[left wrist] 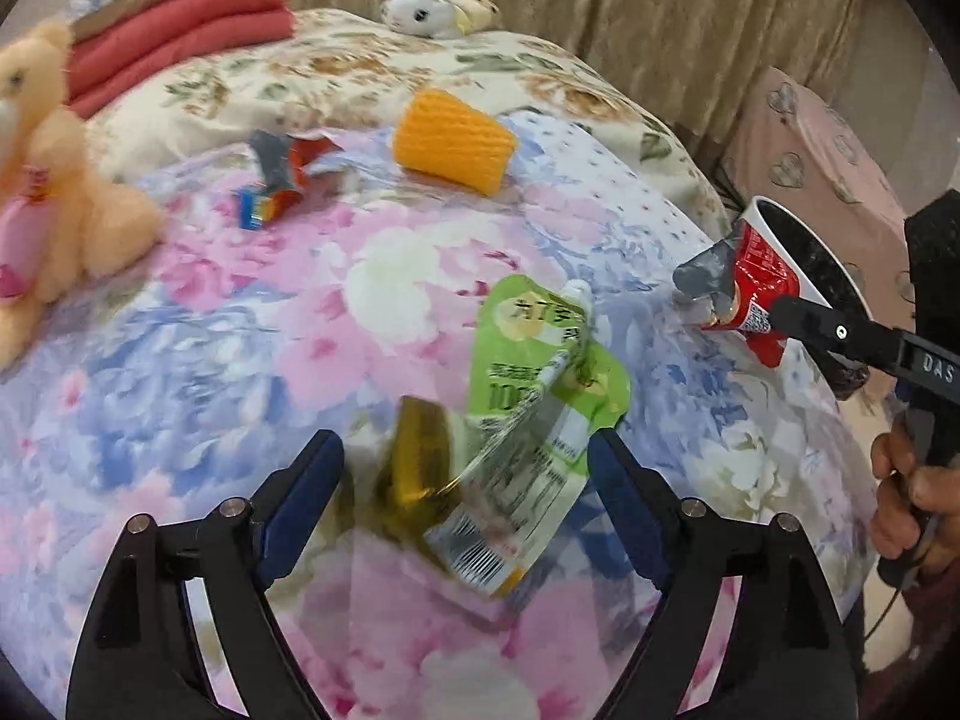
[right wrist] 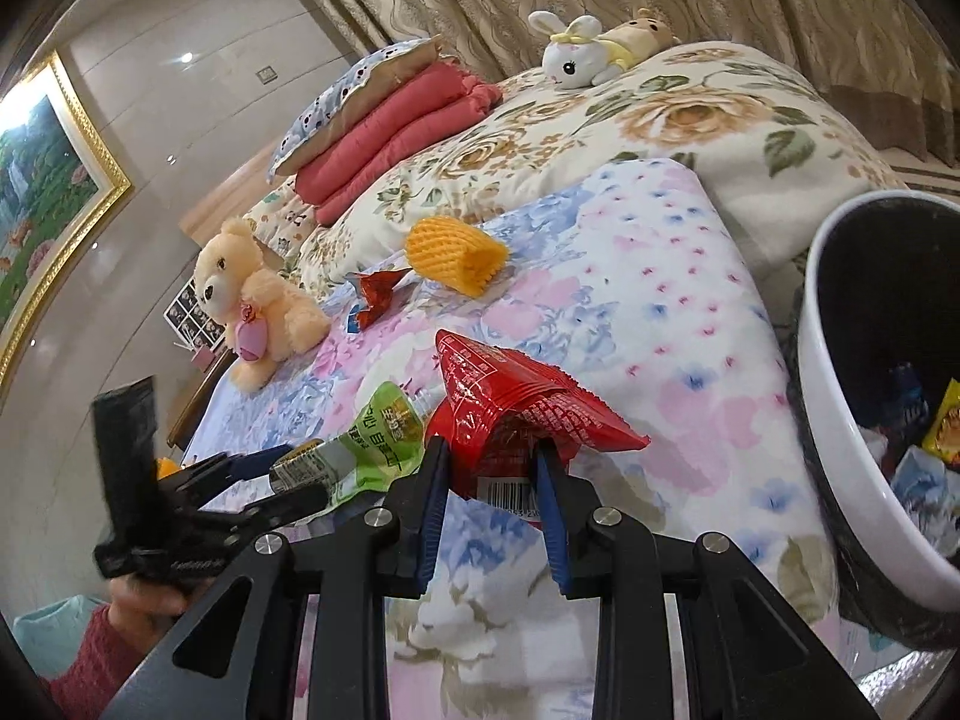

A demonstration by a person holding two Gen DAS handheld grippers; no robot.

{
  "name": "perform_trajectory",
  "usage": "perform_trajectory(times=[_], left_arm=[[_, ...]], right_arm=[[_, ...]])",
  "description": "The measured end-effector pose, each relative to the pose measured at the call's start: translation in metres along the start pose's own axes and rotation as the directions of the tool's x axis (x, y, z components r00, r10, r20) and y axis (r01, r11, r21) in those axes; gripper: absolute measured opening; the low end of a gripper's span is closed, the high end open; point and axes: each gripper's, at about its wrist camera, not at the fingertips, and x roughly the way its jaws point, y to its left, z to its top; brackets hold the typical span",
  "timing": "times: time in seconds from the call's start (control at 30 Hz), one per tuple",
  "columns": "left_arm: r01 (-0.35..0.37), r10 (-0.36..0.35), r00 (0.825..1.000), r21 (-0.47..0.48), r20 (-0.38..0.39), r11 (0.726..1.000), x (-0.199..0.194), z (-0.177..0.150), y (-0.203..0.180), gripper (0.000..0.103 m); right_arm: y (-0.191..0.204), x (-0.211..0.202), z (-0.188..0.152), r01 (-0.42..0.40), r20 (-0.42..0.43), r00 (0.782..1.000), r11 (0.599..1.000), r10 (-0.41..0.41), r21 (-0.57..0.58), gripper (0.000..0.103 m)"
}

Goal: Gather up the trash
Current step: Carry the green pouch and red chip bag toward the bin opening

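A green drink pouch with a white spout lies blurred on the flowered quilt, its lower end between the fingers of my left gripper. The jaws stand wide apart and do not press it; the same pouch shows in the right wrist view. My right gripper is shut on a crumpled red snack wrapper, held above the quilt. The left wrist view has that wrapper right beside the rim of the white bin. A red and silver wrapper and an orange foam net lie farther up the bed.
The white bin with a black liner stands off the bed's right edge and holds several wrappers. A peach teddy bear sits at the left, a white rabbit toy at the back, and folded red bedding beyond. A hand holds the right gripper.
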Motion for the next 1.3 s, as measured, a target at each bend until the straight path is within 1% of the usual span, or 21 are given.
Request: perform_trajectory(times=[0.03, 0.07, 0.13, 0.2, 0.3, 0.47, 0.6, 0.7, 0.87, 1.3], left_arm=[[0.016, -0.016, 1.000, 0.004, -0.009, 1.000, 0.003, 0.000, -0.002, 0.048], [0.027, -0.027, 0.999, 0.007, -0.018, 1.000, 0.006, -0.001, -0.005, 0.045], [0.014, -0.014, 1.000, 0.029, -0.001, 0.999, 0.004, -0.004, -0.013, 0.040], [0.011, -0.012, 1.000, 0.037, 0.009, 0.999, -0.001, -0.008, -0.021, 0.037], [0.010, -0.010, 1.000, 0.027, 0.022, 1.000, -0.008, -0.015, -0.030, 0.036], [0.030, -0.029, 0.998, -0.019, 0.053, 0.999, -0.022, -0.023, -0.044, 0.035], [0.063, -0.058, 0.994, -0.054, 0.093, 0.997, -0.034, -0.023, -0.059, 0.035], [0.093, -0.085, 0.990, -0.064, 0.109, 0.994, -0.038, -0.021, -0.070, 0.035], [0.112, -0.107, 0.988, -0.037, 0.112, 0.993, -0.039, -0.017, -0.096, 0.035], [0.155, -0.157, 0.981, 0.023, 0.117, 0.988, -0.037, 0.004, -0.146, 0.034]], right_arm=[[0.000, -0.001, -0.001, 0.001, 0.001, 1.000, 1.000, -0.001, 0.002, 0.029], [0.000, -0.003, -0.002, 0.001, 0.002, 1.000, 1.000, -0.001, 0.003, 0.029], [-0.001, -0.006, -0.003, 0.002, 0.006, 1.000, 1.000, -0.002, 0.004, 0.029], [-0.002, -0.009, -0.004, 0.005, 0.013, 1.000, 1.000, -0.005, 0.007, 0.029], [-0.005, -0.015, -0.004, 0.008, 0.023, 1.000, 1.000, -0.008, 0.015, 0.029], [-0.008, -0.028, -0.007, 0.010, 0.038, 0.999, 1.000, -0.011, 0.016, 0.029], [-0.009, -0.040, -0.010, 0.016, 0.048, 0.999, 1.000, -0.017, 0.011, 0.029], [-0.012, -0.051, -0.012, 0.023, 0.060, 0.998, 1.000, -0.024, 0.009, 0.029], [-0.019, -0.069, -0.014, 0.036, 0.083, 0.996, 0.999, -0.037, 0.008, 0.029], [-0.051, -0.112, -0.015, 0.091, 0.133, 0.987, 0.995, -0.096, 0.044, 0.029]])
